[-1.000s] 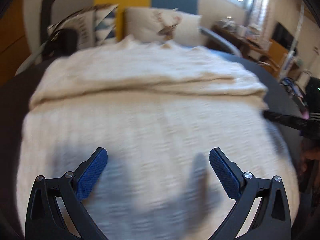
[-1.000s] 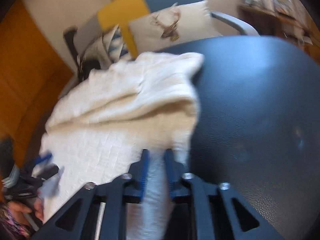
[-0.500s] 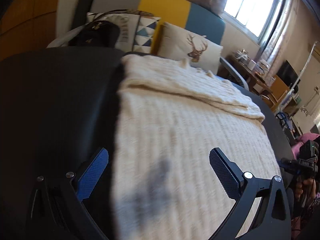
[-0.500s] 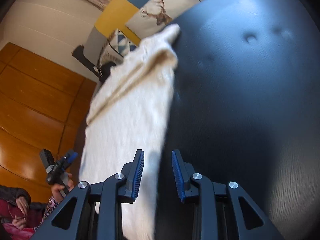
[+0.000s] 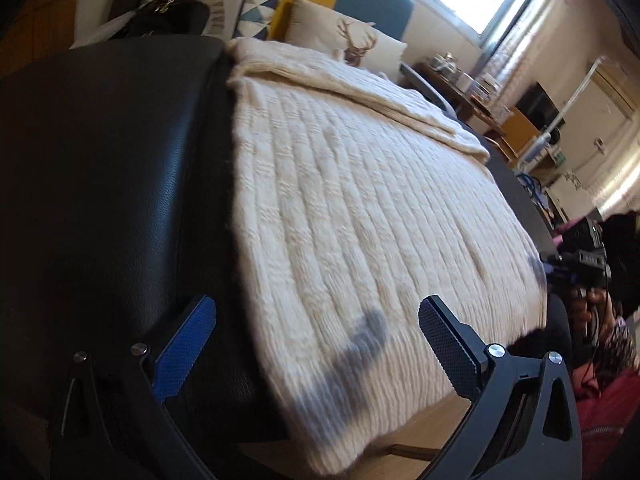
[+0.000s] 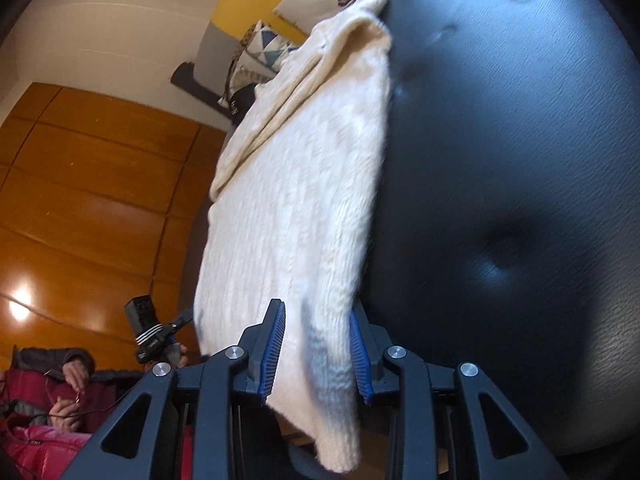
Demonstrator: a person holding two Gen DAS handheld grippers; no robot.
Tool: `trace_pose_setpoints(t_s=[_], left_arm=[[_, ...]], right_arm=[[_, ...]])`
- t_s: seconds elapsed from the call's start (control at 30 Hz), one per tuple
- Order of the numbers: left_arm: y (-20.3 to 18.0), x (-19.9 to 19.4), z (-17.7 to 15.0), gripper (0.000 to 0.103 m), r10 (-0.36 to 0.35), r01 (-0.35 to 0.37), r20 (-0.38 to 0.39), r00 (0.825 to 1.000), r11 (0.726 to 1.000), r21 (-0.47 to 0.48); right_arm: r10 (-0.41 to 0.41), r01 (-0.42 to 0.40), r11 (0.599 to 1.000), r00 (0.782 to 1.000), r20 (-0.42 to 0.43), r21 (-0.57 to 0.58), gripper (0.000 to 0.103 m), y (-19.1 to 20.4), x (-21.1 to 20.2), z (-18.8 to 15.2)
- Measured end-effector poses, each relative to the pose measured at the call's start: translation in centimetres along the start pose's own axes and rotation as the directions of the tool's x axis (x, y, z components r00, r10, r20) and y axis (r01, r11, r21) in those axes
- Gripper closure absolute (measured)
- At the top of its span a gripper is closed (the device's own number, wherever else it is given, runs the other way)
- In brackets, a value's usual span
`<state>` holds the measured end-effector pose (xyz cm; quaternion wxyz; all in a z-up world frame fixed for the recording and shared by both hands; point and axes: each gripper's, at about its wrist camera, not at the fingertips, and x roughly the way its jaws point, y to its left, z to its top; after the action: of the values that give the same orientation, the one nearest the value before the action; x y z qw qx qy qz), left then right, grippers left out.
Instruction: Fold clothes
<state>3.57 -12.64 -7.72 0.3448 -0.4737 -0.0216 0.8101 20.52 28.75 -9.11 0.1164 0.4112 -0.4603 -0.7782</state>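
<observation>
A cream knit sweater [image 5: 360,200] lies flat on a black padded leather top [image 5: 100,160], with one fold along its far end. My left gripper [image 5: 318,320] is open wide over the sweater's near left edge. Its left finger is over bare leather and its right finger over the knit. In the right wrist view the sweater [image 6: 304,200] runs away from me, and its near corner droops off the top's edge. That corner hangs between the blue pads of my right gripper [image 6: 316,312], which stand narrowly apart and do not squeeze it.
A sofa with a deer cushion [image 5: 352,40], a patterned cushion and a black handbag [image 5: 168,16] stands behind the leather top [image 6: 520,160]. A person in red clothing [image 6: 40,400] is at the near side. Wooden panels line the left, shelves and a window the right.
My right gripper let go of the cloth it was shut on, opened, and now has the sweater's near corner between its jaws. My left gripper slid from the sweater's middle to its left edge.
</observation>
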Motion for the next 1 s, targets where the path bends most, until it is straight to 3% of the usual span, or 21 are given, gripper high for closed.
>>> trace_pose_setpoints(t_s=[0.2,0.37,0.47,0.57,0.67,0.73,0.77,0.83,0.9,1.0], left_arm=[[-0.9,-0.8,-0.8,0.000,-0.135,0.136,0.050,0.990,0.991,-0.004],[-1.3,-0.6,-1.2,0.000,-0.161,0.160,0.060,0.985,0.987,0.022],[-1.1,-0.7,-1.4,0.003,-0.200,0.200,0.050,0.979,0.980,0.011],[-1.1,-0.6,-1.3,0.008,-0.196,0.196,0.038,0.980,0.980,0.020],[-1.3,-0.1,-0.9,0.022,-0.185,0.185,0.034,0.982,0.983,0.006],[-1.5,0.1,-0.8,0.040,-0.159,0.159,0.019,0.987,0.987,0.023],[-1.5,0.2,-0.8,0.044,-0.143,0.143,0.015,0.990,0.989,0.033],[-1.0,0.3,-0.8,0.063,-0.121,0.121,0.010,0.993,0.992,0.023],[-0.2,0.3,-0.7,0.075,-0.126,0.126,0.011,0.992,0.992,-0.010],[0.5,0.2,-0.8,0.082,-0.146,0.146,0.011,0.989,0.989,-0.038]], right_arm=[[0.039,-0.040,0.999,0.999,-0.015,-0.019,0.071,0.1,0.3,-0.6],[0.078,-0.079,0.997,0.997,-0.022,-0.024,0.071,0.1,0.5,-0.9],[0.112,-0.113,0.993,0.991,-0.076,-0.012,0.071,0.0,1.1,-1.3],[0.160,-0.160,0.987,0.976,-0.150,0.010,0.072,-0.1,2.1,-2.1],[0.136,-0.141,0.990,0.981,-0.136,-0.025,0.074,0.3,2.1,-2.5],[0.112,-0.117,0.993,0.986,-0.124,-0.036,0.078,0.5,2.0,-2.7],[0.093,-0.098,0.994,0.989,-0.118,-0.038,0.084,0.5,2.0,-2.8],[0.070,-0.073,0.997,0.992,-0.107,-0.029,0.097,0.2,2.0,-2.9],[0.083,-0.083,0.997,0.992,-0.095,0.000,0.097,-0.4,2.0,-3.1],[0.089,-0.087,0.996,0.993,-0.075,0.034,0.097,-0.8,1.5,-3.4]])
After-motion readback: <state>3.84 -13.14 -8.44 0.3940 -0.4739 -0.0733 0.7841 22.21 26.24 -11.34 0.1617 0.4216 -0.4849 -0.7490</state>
